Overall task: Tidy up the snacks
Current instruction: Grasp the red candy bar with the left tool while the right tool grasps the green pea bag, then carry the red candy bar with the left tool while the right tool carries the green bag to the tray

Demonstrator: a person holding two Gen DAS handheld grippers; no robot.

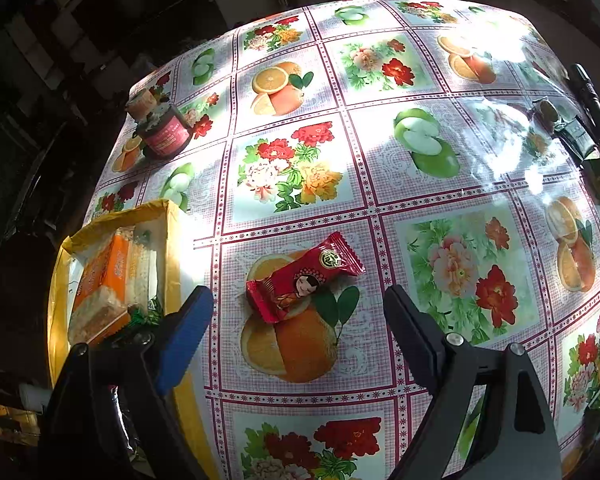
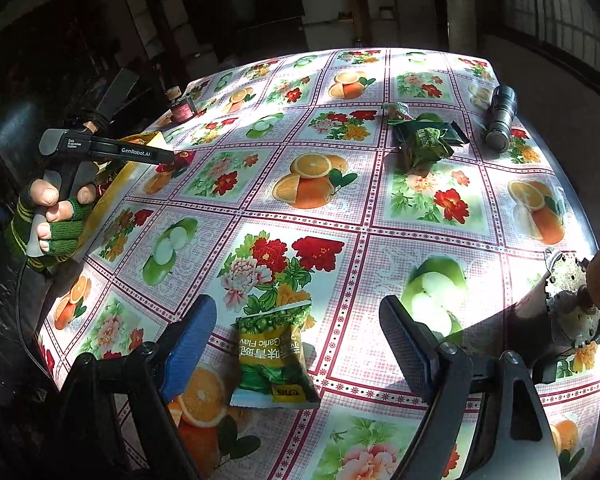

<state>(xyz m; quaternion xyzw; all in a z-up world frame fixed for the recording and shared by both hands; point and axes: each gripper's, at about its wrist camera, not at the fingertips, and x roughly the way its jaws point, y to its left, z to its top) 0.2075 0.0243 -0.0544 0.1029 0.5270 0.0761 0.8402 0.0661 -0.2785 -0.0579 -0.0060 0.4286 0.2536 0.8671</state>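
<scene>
A red wrapped snack (image 1: 302, 278) lies on the flowered tablecloth just ahead of my left gripper (image 1: 298, 308), which is open and empty. A yellow box (image 1: 172, 248) at the left holds an orange-wrapped cake (image 1: 104, 280) and other snacks. My right gripper (image 2: 298, 320) is open and empty, with a green garlic-pea packet (image 2: 272, 356) lying between its fingers on the cloth. Several dark green snack packets (image 2: 424, 140) lie at the far right. The left gripper (image 2: 112, 148) shows in the right wrist view, above the red snack (image 2: 176, 162) beside the yellow box (image 2: 128, 172).
A dark red jar (image 1: 164, 132) with a cork stands at the far left corner. A black flashlight (image 2: 500, 120) lies at the far right. A cork-topped object (image 2: 580, 296) sits at the right table edge. The table edges drop into dark surroundings.
</scene>
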